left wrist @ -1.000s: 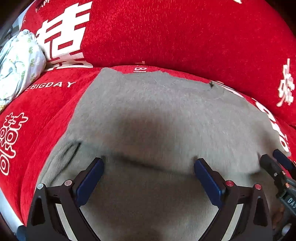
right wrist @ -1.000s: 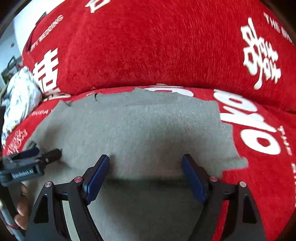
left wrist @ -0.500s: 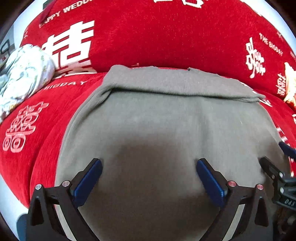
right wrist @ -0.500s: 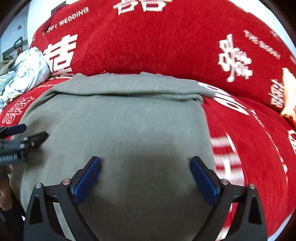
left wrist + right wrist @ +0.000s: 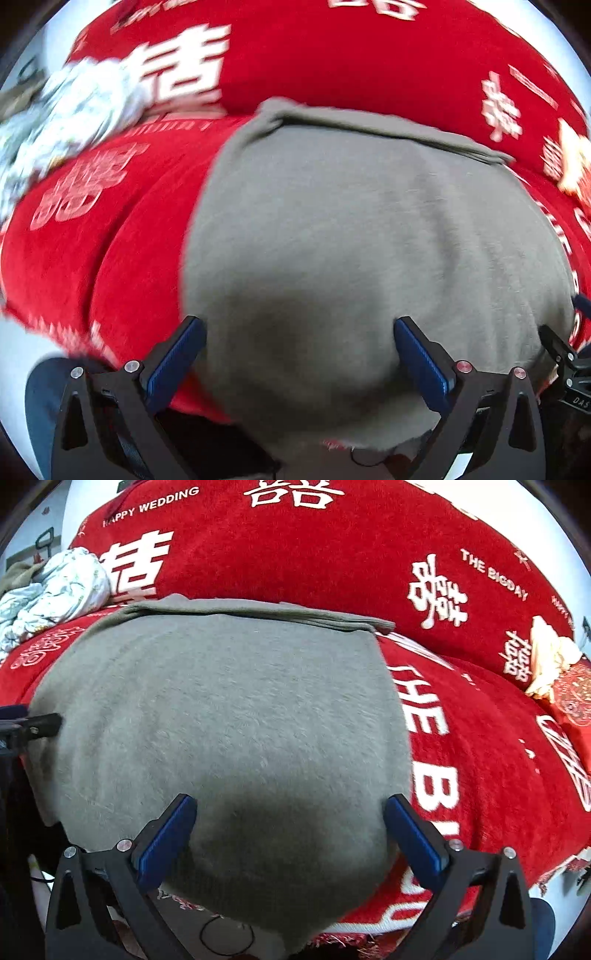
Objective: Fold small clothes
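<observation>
Claws gape wide over grey garment.

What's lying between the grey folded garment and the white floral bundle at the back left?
Only bare red sofa cover with white lettering; nothing lies between the grey folded garment and the white floral bundle. Right wrist view shows it clearly.

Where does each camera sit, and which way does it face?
Left wrist: sits behind the left gripper, looks down onto the grey garment; own jaws open, right gripper at the right edge.
Right wrist: behind the right gripper, facing likewise; jaws open, just widened, left gripper at the left edge.
Shared: garment, red sofa cover, white bundle.
</observation>
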A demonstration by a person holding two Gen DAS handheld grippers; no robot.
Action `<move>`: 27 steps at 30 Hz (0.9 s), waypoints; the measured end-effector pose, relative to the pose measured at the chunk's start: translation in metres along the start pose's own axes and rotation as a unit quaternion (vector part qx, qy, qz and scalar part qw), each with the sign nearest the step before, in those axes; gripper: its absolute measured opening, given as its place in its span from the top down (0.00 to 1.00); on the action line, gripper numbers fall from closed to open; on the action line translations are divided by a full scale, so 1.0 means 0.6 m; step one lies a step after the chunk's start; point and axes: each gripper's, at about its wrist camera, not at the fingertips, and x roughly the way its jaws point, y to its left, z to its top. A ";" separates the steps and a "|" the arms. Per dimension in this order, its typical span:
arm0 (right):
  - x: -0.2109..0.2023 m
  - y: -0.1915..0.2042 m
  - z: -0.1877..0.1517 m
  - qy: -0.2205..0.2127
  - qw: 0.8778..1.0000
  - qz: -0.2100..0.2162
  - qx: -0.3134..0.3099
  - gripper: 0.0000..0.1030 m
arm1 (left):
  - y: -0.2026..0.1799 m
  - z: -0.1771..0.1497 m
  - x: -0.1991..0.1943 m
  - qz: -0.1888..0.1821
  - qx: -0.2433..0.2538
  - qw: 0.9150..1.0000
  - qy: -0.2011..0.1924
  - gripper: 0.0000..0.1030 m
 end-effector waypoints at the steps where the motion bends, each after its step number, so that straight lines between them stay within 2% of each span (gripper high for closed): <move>1: 0.000 -0.004 -0.001 0.001 1.000 -0.001 0.005 0.01 | 0.012 0.000 0.005 -0.003 -0.017 1.000 0.014 0.00; 3: 0.000 -0.009 0.000 0.005 1.000 -0.001 0.013 0.01 | 0.036 -0.002 0.013 -0.025 -0.053 0.997 0.040 0.00; 5: -0.006 -0.017 0.004 -0.001 1.000 -0.006 0.024 0.01 | 0.048 -0.003 0.015 -0.031 -0.073 0.996 0.052 0.00; 8: -0.042 -0.055 0.031 -0.042 0.998 -0.010 0.055 0.01 | 0.054 -0.006 -0.007 -0.021 -0.081 0.996 0.028 0.00; 9: -0.053 -0.069 0.043 -0.047 0.997 -0.013 0.060 0.01 | 0.057 -0.004 -0.013 -0.018 -0.082 0.996 0.021 0.00; 11: -0.068 -0.101 0.066 -0.035 0.996 -0.004 0.084 0.00 | 0.060 -0.007 -0.005 -0.025 -0.084 0.996 0.036 0.00; 12: -0.069 -0.113 0.071 -0.016 0.995 0.012 0.099 0.00 | 0.060 -0.009 0.004 -0.032 -0.084 0.995 0.053 0.00; 14: -0.049 -0.121 0.064 0.060 0.990 0.043 0.123 0.00 | 0.058 -0.017 0.030 -0.043 -0.082 0.990 0.103 0.00; 16: -0.022 -0.115 0.035 0.134 0.976 0.088 0.149 0.00 | 0.060 -0.019 0.039 -0.060 -0.085 0.987 0.122 0.00; 18: 0.005 -0.099 -0.001 0.175 0.959 0.136 0.177 0.01 | 0.063 -0.020 0.042 -0.070 -0.092 0.985 0.131 0.00; 22: 0.066 -0.066 -0.050 0.237 0.937 0.153 0.205 0.01 | 0.076 -0.028 0.057 -0.104 -0.109 0.975 0.164 0.02; 24: 0.071 -0.059 -0.060 0.245 0.936 0.145 0.205 0.11 | 0.080 -0.029 0.051 -0.123 -0.114 0.972 0.162 0.21; 25: 0.066 -0.060 -0.059 0.245 0.938 0.138 0.201 0.24 | 0.081 -0.031 0.044 -0.129 -0.115 0.972 0.158 0.28; 26: 0.061 -0.062 -0.058 0.246 0.938 0.142 0.199 0.42 | 0.080 -0.032 0.038 -0.137 -0.113 0.972 0.153 0.46; 27: 0.056 -0.065 -0.058 0.245 0.937 0.153 0.195 0.56 | 0.081 -0.034 0.029 -0.146 -0.110 0.972 0.149 0.69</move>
